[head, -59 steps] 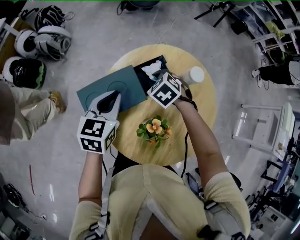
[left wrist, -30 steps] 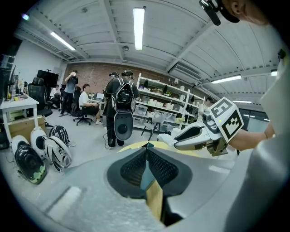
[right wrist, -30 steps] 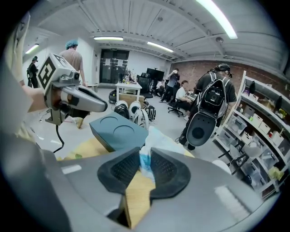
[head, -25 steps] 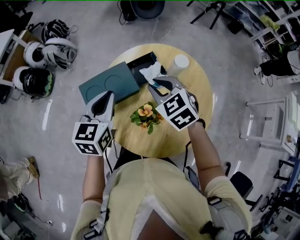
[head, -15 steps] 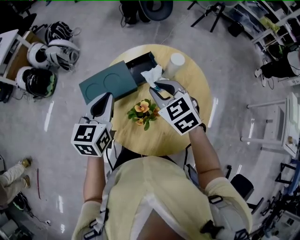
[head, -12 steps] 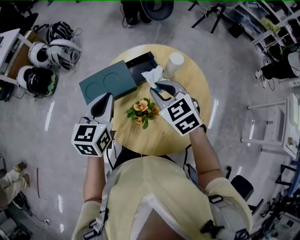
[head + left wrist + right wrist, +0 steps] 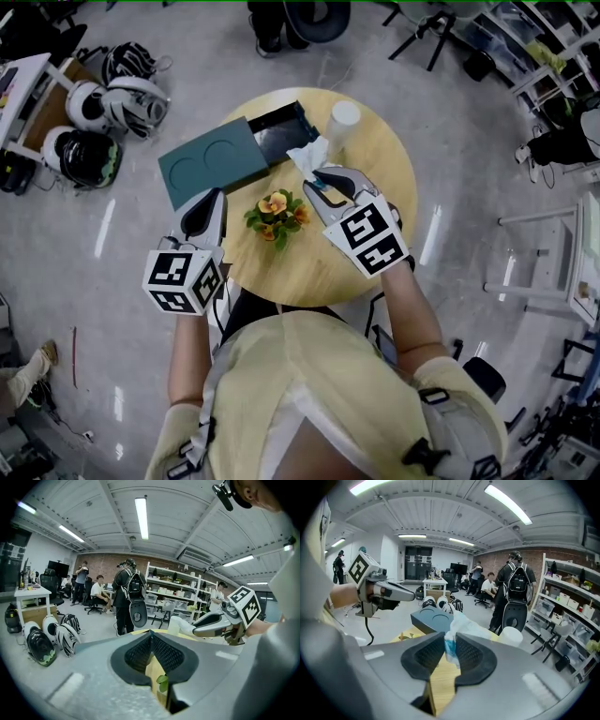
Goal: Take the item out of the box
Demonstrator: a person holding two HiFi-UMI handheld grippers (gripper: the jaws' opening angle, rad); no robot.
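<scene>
The item, a crumpled white packet with a blue patch, was pinched between the jaws of the right gripper, which were parted only by its thickness. It hung just off the 5 o'clock corner of the open box, at the table's 11 o'clock. The left gripper hovered at 8 o'clock, jaws together on nothing. Removal looked done; only 1 step, setting the item down, seemed left.

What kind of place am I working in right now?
Probably a shared lab or workshop rather than a home: open shelves stacked with bins, helmets lying on the bare floor, and people seated at a desk behind.
</scene>
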